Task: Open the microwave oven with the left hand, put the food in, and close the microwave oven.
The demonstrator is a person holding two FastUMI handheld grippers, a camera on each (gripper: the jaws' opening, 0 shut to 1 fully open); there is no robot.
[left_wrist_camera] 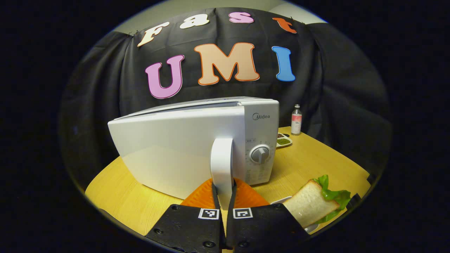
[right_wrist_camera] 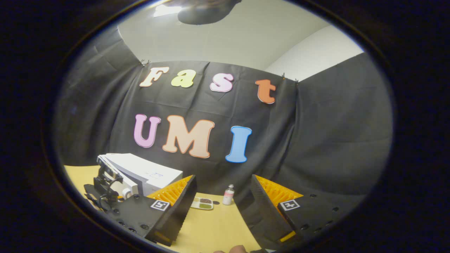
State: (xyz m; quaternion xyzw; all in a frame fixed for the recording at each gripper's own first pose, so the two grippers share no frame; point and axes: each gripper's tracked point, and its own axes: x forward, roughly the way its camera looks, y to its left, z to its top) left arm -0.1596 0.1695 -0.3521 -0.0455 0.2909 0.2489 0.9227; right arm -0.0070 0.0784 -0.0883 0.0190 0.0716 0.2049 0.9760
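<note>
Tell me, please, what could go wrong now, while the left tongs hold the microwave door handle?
1. The left tongs pinch only the lower end of the door handle; a pull might slip off it.
2. The microwave stands on a smooth wooden table, and the door is barely ajar, so pulling may drag the whole oven.
3. The sandwich on its plate lies close beside the left tongs; a swinging door or hand could knock it.

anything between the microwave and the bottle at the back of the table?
Yes: in the left gripper view a small white tray of food sits on the table between the microwave and the bottle.
</note>
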